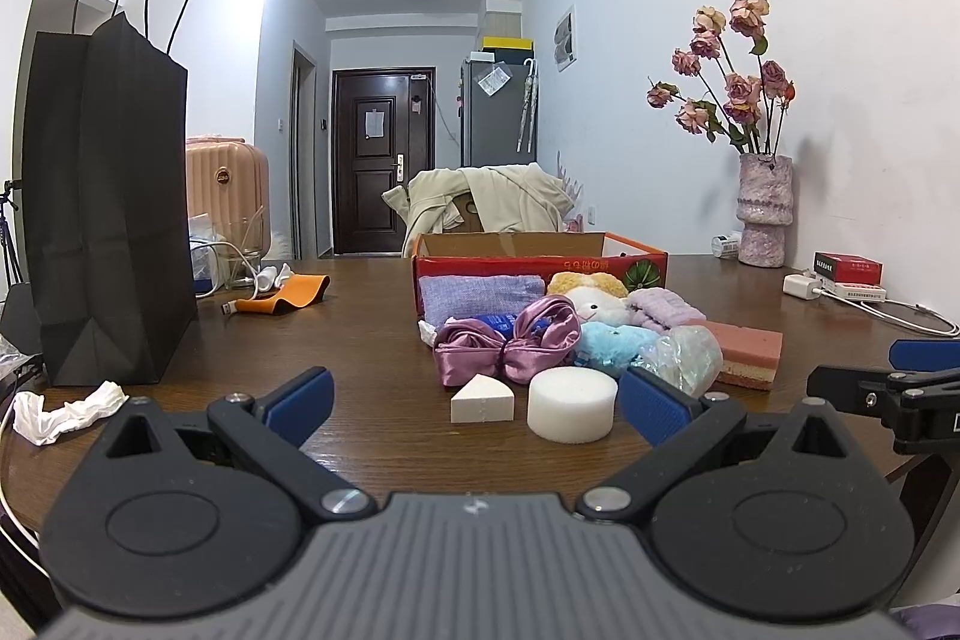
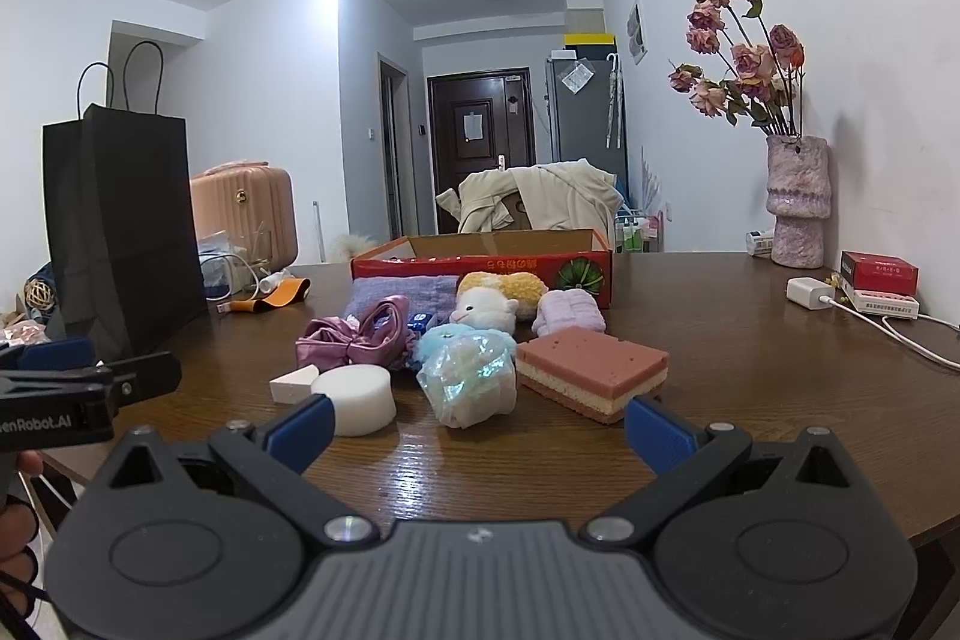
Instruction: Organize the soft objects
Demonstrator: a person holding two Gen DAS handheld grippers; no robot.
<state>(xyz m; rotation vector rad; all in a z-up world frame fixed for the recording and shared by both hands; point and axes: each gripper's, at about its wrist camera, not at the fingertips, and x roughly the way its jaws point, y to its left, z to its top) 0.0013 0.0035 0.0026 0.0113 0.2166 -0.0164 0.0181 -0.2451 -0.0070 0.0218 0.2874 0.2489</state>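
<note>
The left hand-held gripper [image 1: 477, 403] is spread wide and empty, near the white wedge [image 1: 482, 400] and round sponge [image 1: 572, 403] on the counter [image 1: 336, 340]. To the right, the right hand-held gripper [image 2: 480, 427] gapes equally wide, holding nothing, before the iridescent bundle [image 2: 468, 379] and pink sponge [image 2: 591, 373]; the red box [image 2: 480, 259] lies farther back.

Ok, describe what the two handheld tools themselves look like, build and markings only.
Both match: the left tool and right tool each have a ribbed grey body, two round black housings, black linkage arms on silver pivot pins, and blue finger pads. The right wrist view shows white "enRobot.AI" lettering on the left tool's side.
</note>
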